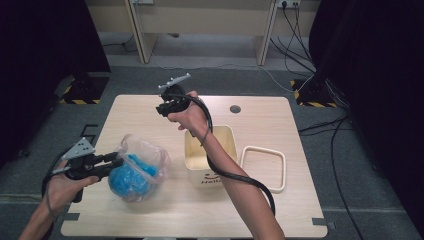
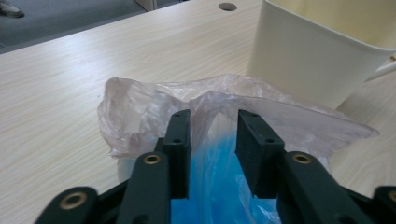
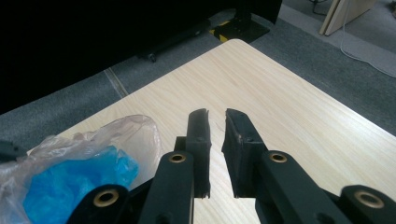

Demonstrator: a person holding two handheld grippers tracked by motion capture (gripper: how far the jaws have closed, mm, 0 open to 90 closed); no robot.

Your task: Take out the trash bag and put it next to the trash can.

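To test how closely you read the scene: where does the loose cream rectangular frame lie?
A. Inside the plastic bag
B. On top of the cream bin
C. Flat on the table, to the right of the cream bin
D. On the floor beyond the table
C: in the high view the frame lies flat on the table just right of the cream bin, away from the plastic bag.

Clear plastic bag (image 1: 142, 167) – bright blue contents, cream bin (image 1: 210, 155), cream frame (image 1: 263, 168), pale woodgrain table (image 1: 150, 215), black tongs (image 2: 212, 140).
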